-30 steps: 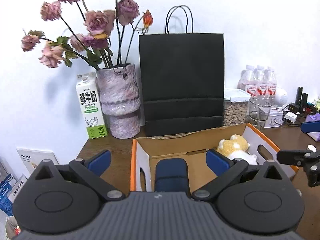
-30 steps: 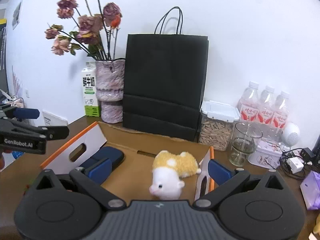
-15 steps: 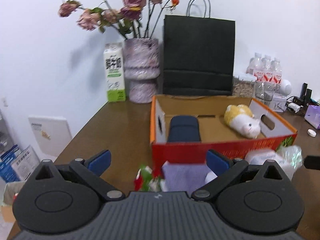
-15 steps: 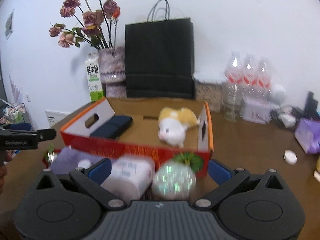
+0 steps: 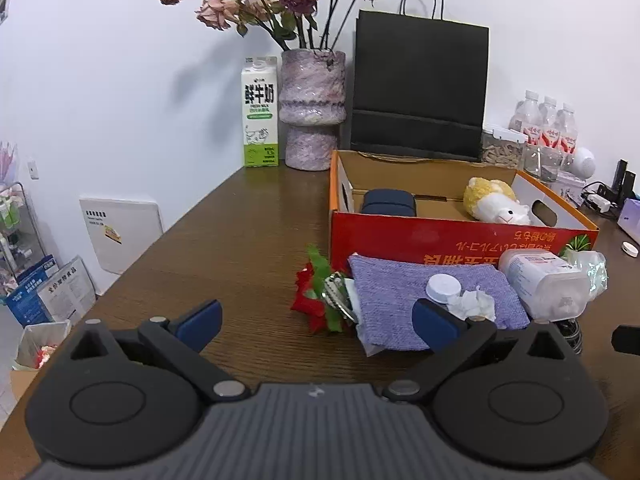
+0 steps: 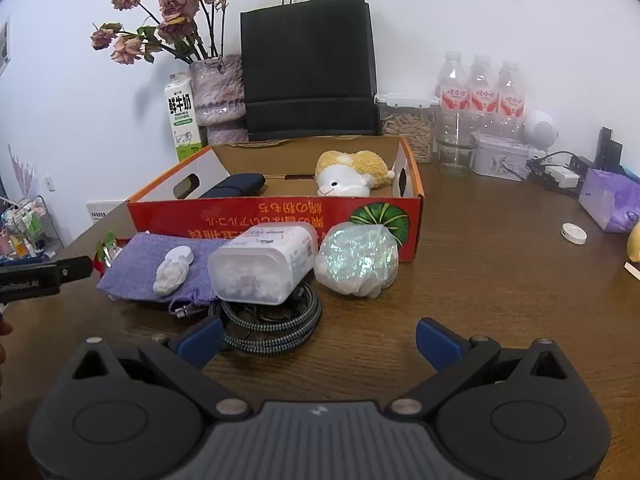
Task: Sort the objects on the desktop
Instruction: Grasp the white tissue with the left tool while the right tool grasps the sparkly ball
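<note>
A red cardboard box (image 5: 456,240) (image 6: 280,216) holds a dark blue case (image 5: 387,201) (image 6: 236,185) and a yellow-white plush toy (image 5: 496,202) (image 6: 352,176). In front of it lie a purple cloth (image 5: 424,300) (image 6: 152,264), a white cap and crumpled tissue (image 5: 460,296) (image 6: 172,270), a clear plastic container (image 5: 544,276) (image 6: 264,264), a shiny wrapped bundle (image 6: 358,258), a coiled braided cable (image 6: 272,320) and a red-green ornament with keys (image 5: 320,292). My left gripper (image 5: 316,320) hovers open before the ornament. My right gripper (image 6: 318,338) is open, just short of the cable.
Along the back wall stand a milk carton (image 5: 260,114), a vase of dried roses (image 5: 312,108), a black paper bag (image 5: 418,88), a seed jar (image 6: 406,124), water bottles (image 6: 480,88) and a glass (image 6: 456,144). A purple tissue pack (image 6: 610,200) and small white disc (image 6: 574,233) lie right.
Both grippers have pulled back from over the box toward the table's near side. The cloth, container, bundle and cable in front of the box have come into view.
</note>
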A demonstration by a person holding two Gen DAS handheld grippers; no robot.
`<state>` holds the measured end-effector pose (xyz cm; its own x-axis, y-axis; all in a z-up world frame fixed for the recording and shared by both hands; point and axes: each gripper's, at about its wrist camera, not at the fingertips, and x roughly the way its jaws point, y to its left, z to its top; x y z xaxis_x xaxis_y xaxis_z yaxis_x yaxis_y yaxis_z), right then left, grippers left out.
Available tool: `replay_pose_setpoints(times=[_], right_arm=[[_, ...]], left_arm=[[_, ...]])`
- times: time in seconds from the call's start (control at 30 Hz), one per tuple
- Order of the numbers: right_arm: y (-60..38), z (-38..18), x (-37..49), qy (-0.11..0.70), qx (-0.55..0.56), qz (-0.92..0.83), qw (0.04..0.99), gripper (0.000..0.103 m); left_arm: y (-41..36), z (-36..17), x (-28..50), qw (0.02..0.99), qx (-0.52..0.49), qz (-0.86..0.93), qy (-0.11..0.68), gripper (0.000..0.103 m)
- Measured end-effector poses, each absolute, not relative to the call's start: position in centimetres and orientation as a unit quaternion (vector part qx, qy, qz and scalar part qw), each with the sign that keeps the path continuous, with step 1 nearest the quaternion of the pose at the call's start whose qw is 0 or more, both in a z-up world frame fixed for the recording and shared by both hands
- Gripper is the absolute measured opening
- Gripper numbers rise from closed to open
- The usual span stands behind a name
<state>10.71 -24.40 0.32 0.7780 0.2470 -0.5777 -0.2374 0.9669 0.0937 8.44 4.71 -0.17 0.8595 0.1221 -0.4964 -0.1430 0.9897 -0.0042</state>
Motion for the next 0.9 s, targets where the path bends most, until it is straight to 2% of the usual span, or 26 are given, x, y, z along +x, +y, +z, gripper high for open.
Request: replay_pose_setpoints(times=[0.43, 0.77, 0.9], right_arm=[[-24.7, 0.1, 9.9, 0.296, 0.009, 0.118, 0.948, 0.103], [-24.5, 0.4, 11.0, 0.282, -0.01, 0.11, 0.953, 0.103], [-24.5, 0.5, 11.9, 0.273, -0.024, 0.098, 0.957, 0.103]], left_arm=[[4.7, 0.0, 7.8, 0.967, -0.012, 0.068, 0.247, 0.103], [0.9, 0.6, 9.3, 0.972, 0.01, -0.007, 0.234, 0.103], [-1.0, -0.2, 11.0, 0.967, 0.023, -0.023, 0.251, 0.094]])
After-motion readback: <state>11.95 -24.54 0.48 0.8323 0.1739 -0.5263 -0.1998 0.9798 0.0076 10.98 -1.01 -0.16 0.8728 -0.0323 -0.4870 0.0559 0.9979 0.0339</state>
